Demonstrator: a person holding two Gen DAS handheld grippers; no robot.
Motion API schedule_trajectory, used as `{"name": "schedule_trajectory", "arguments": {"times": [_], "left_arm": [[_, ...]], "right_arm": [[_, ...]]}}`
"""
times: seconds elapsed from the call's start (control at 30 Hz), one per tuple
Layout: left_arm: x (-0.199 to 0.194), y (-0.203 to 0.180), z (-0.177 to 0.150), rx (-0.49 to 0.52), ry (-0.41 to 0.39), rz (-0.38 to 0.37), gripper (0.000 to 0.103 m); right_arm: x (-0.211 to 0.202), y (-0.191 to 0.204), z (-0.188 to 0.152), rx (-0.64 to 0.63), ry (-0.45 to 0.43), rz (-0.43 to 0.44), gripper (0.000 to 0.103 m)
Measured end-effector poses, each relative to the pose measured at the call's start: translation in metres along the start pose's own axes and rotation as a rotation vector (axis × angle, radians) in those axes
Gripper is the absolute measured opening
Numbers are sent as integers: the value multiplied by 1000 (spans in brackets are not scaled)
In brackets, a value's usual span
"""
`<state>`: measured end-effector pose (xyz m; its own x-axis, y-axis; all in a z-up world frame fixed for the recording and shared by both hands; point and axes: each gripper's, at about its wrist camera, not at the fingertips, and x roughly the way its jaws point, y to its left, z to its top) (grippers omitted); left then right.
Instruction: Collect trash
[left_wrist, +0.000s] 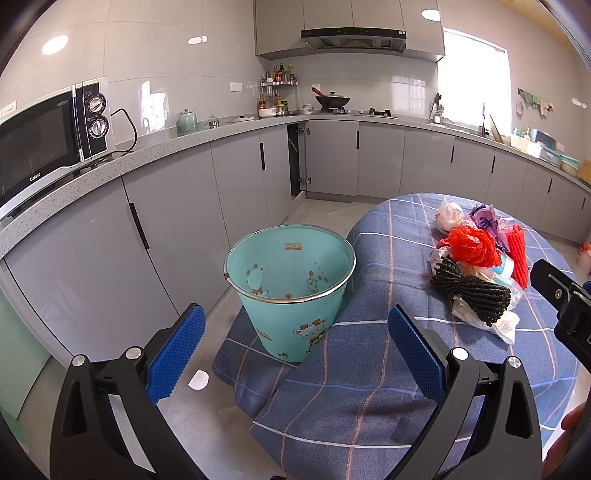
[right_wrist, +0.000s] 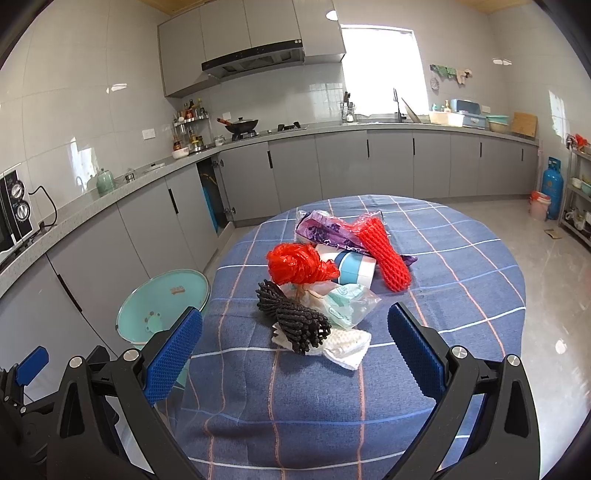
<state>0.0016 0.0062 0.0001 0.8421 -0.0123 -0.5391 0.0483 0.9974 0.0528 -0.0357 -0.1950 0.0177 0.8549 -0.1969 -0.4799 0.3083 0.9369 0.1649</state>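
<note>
While both claws hang spread wide with nothing between their blue pads, the trash sits heaped near the middle of the round table (right_wrist: 461, 258), on its blue checked cloth. Left gripper (left_wrist: 295, 347) looks down toward the teal bin (left_wrist: 291, 291), which stands upright on the floor, mouth up, tucked against the table's draped edge. Right gripper (right_wrist: 295, 343) faces the heap head-on, released, holding nothing.

Nearest that claw lies the black foam net (right_wrist: 295, 319), its long axis running from far-left to near-right, its frayed end pointing toward the camera and resting on a white crumpled paper (right_wrist: 347, 345). Just behind it, a clear wrapper (right_wrist: 351, 302) with pale green print. Beyond that, the red plastic bag (right_wrist: 299, 264), bunched into a ball. Off to the right, the red foam sleeve (right_wrist: 384, 254) lies lengthwise, running from far-left to near-right. A purple bag (right_wrist: 325, 230) sprawls at the back, touching a blue-and-white cup (right_wrist: 354, 269) lying on its side.

Bare cloth stretches in front of the pile and to its right. Grey floor (right_wrist: 554, 295) lies open right of the table; grey cabinets (left_wrist: 177, 214) run close behind the bin.
</note>
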Motion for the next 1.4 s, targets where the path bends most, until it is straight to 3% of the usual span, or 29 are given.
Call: {"name": "schedule_trajectory", "arguments": {"times": [1.4], "left_arm": [[-2,-1,-1,11,-10,10,97]], "right_arm": [[-1,3,-2,7,13,4,99]]}}
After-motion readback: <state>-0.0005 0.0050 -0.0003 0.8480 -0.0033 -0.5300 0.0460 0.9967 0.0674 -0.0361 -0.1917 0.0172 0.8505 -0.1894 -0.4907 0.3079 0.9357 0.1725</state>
